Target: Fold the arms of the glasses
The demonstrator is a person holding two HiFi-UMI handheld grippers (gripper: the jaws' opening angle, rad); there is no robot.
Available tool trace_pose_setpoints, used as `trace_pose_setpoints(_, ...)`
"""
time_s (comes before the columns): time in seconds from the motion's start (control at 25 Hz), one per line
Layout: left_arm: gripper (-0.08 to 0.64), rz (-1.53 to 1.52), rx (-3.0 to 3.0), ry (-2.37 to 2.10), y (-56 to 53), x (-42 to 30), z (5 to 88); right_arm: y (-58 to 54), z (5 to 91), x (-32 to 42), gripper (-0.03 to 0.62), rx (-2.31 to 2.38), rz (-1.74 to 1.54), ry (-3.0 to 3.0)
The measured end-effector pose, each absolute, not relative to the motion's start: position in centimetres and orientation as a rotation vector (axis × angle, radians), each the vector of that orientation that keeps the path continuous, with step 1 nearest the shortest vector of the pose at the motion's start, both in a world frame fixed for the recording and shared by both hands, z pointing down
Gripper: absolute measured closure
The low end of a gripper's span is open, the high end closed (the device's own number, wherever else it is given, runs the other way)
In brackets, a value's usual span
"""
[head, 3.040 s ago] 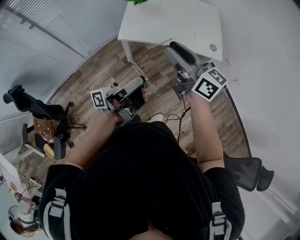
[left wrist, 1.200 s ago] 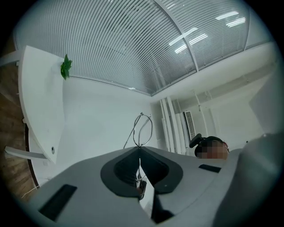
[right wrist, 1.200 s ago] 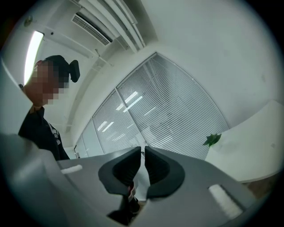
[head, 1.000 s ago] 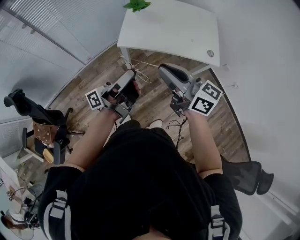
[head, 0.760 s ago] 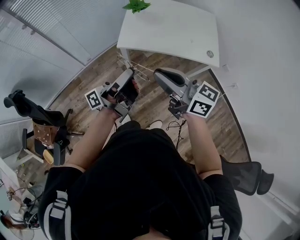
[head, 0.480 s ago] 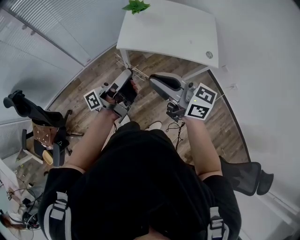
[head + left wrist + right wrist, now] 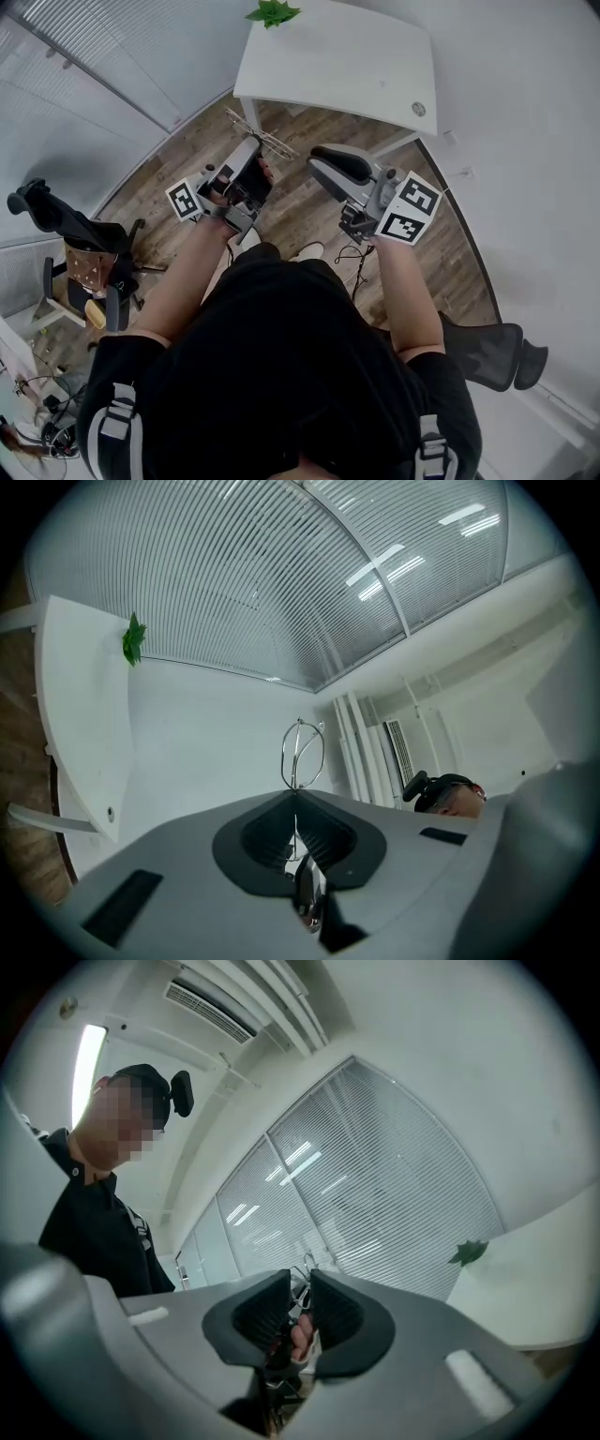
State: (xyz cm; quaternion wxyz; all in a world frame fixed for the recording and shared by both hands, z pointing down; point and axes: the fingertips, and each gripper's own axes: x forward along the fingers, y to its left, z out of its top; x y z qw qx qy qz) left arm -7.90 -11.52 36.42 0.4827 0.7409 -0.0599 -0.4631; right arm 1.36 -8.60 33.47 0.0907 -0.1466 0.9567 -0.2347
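The right gripper (image 7: pixel 317 167) has just been opening its jaws. They now stand a narrow gap apart with nothing pressed between the pads; through the gap only a fingertip and a trace of thin wire show beyond. Half a second ago its tips were up against the glasses; now it sits just to their right, apart from them. I judge this as a release after working on one arm, so that arm is probably pushed in. The wire is too fine to confirm the fold or to tell whether the second arm is done.

The left gripper (image 7: pixel 251 150) is closed on the thin silver wire-framed glasses (image 7: pixel 272 142), pinching the metal at its tips and pointing upward. The glasses hang in the air above the brown wooden floor (image 7: pixel 300 202), in front of the white worktop (image 7: pixel 337 56). In the left gripper view one oval lens rim stands upright from the jaw tips, nearly edge-on. In the head view the long axis runs diagonally, upper left to lower right.
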Motion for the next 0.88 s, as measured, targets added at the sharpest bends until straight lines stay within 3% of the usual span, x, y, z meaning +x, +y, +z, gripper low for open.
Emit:
trace_pose_setpoints(0.48, 0.548, -1.13, 1.799, -0.166, -11.7, -7.8, 36.7, -9.5, 34.5, 6.3, 0.575, -0.974, -0.188, 2.873)
trace_pose_setpoints(0.88, 0.548, -1.112, 1.796, -0.238, -12.0, -7.8, 37.7, -8.2, 35.0, 8.4, 0.581, -1.177, -0.058, 2.784)
